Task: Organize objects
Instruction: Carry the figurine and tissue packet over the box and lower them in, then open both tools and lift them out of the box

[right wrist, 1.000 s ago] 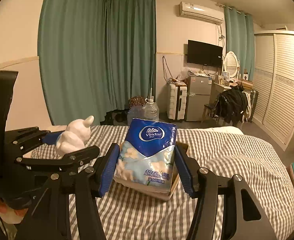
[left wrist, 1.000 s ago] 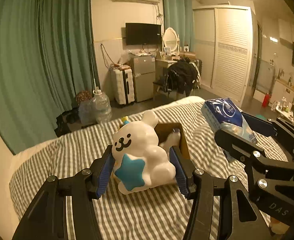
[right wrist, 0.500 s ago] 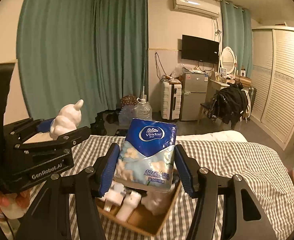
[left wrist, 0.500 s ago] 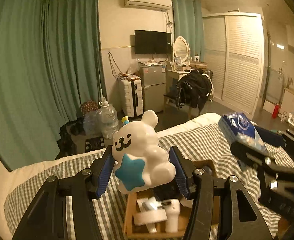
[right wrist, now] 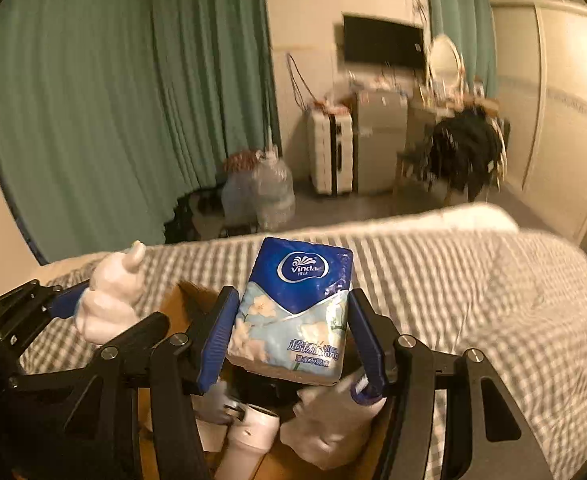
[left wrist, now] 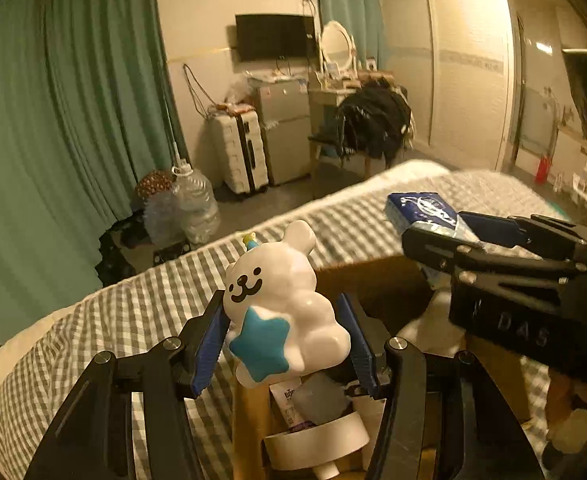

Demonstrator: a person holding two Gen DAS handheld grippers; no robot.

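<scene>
The white bunny (left wrist: 281, 308), with a smiling face and a blue star on its front, sits upright between the blue pads of the left gripper (left wrist: 283, 344), whose jaws are closed against its sides. It hangs above the near end of an open cardboard box (left wrist: 377, 280) that rests on the bed (left wrist: 133, 312). Under it in the box lie a white tube with printed lettering (left wrist: 287, 400), a grey piece beside the tube, and a white curved item (left wrist: 317, 436) nearer the camera.

The tissue pack (right wrist: 293, 312), blue on top with a Vinda logo and pale floral print below, stands upright in the right gripper (right wrist: 291, 344); its jaws press the pack from both sides. The pack is also over the box, with white bottles (right wrist: 253, 432) and a soft white bundle (right wrist: 329, 432) below it. In the left wrist view the pack and right gripper appear at the right, just beside the bunny; in the right wrist view the bunny appears at the left, seen from behind.

The bed wears a grey-and-white checked cover. Beyond it are large water jugs (left wrist: 193, 204) on the floor, green curtains (left wrist: 73, 100), a white suitcase (left wrist: 239, 152), a small fridge (left wrist: 285, 128), a wall television (left wrist: 273, 38), a round mirror (left wrist: 335, 42), a chair heaped with dark clothes (left wrist: 373, 120) and a white wardrobe (left wrist: 465, 68).
</scene>
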